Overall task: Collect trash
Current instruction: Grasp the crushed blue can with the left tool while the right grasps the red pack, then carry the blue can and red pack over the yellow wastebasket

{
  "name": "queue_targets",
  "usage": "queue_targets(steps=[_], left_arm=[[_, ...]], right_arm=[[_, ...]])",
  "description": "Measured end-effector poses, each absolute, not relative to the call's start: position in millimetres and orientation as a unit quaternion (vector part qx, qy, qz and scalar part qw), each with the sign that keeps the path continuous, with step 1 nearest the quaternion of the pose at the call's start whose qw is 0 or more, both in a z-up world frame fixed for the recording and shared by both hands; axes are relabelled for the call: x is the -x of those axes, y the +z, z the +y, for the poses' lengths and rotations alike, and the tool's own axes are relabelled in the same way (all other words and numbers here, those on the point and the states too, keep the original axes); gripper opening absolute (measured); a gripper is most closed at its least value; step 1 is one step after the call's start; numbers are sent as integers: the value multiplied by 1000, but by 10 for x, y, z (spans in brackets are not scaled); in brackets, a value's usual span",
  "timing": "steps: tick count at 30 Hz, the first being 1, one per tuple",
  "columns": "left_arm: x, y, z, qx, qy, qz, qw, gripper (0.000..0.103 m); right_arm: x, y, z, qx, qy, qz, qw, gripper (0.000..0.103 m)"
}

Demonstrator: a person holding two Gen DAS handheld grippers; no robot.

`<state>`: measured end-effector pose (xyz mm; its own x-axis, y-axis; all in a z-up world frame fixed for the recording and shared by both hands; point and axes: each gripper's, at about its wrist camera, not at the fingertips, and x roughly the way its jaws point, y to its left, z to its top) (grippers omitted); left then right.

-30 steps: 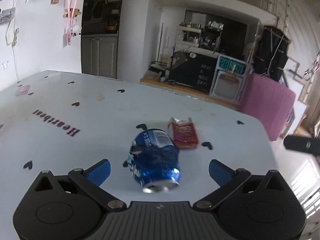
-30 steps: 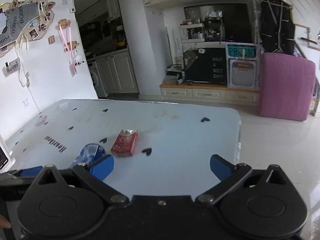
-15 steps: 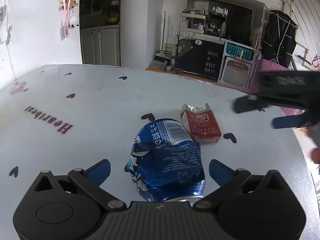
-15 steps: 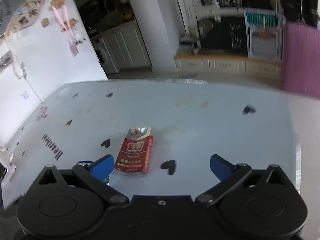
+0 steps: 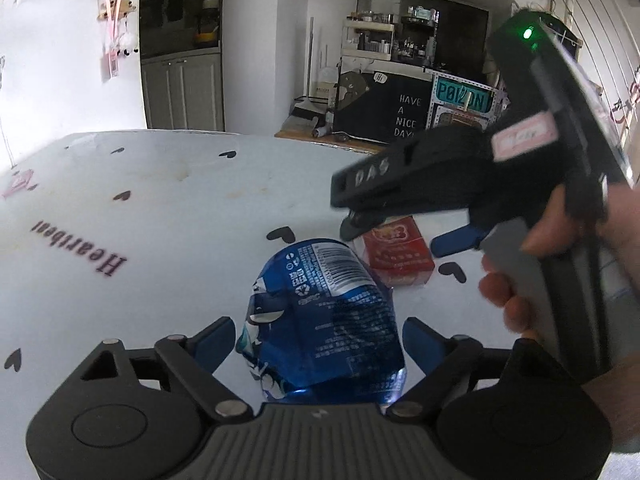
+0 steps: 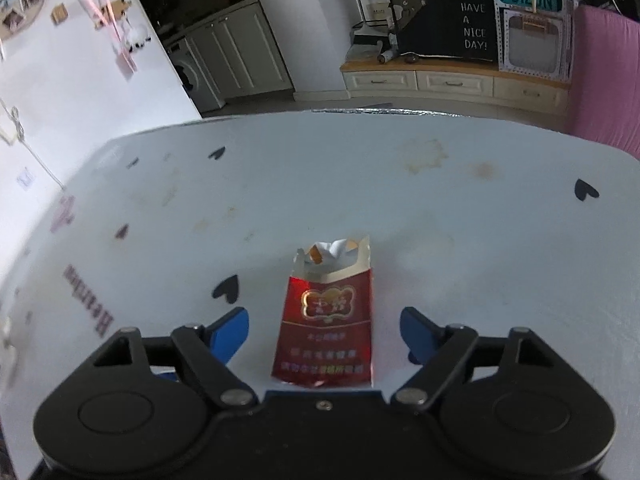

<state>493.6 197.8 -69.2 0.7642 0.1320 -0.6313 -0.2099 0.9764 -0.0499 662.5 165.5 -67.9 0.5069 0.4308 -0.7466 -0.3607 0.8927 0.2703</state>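
Observation:
A crushed blue can [image 5: 324,320] lies on the white table [image 5: 160,208], between the blue pads of my left gripper [image 5: 318,340]. Its jaws are closing and the pads stand just beside the can's sides. Behind the can lies a torn-open red cigarette pack [image 5: 396,256]. My right gripper [image 5: 404,236], held by a hand [image 5: 572,232], hangs over that pack. In the right wrist view the pack [image 6: 326,320] lies between the jaws of the right gripper [image 6: 324,328]. Those jaws are closing, with a gap on each side of the pack.
The table [image 6: 440,208] bears black hearts, a printed word and faint stains; its far edge curves round behind the pack. Beyond it stand a low cabinet with a black sign [image 6: 460,24] and a pink panel [image 6: 604,80].
The right gripper came in from the right and sank over the red pack. The left gripper moved forward around the can. Both pairs of jaws have narrowed.

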Motion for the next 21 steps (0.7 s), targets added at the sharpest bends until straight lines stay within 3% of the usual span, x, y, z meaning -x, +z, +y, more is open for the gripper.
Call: queue_targets(steps=[3, 5, 21], left_arm=[[-4954, -701, 1949, 55, 87, 332, 937, 84], [-4962, -717, 1948, 57, 85, 336, 936, 78], [-4709, -627, 1837, 99, 99, 329, 934, 77]], right_arm=[[-6605, -737, 1657, -27, 241, 442, 864, 70], [-6560, -743, 1650, -2, 244, 432, 868, 55], [-6178, -660, 929, 7, 264, 418, 869, 53]])
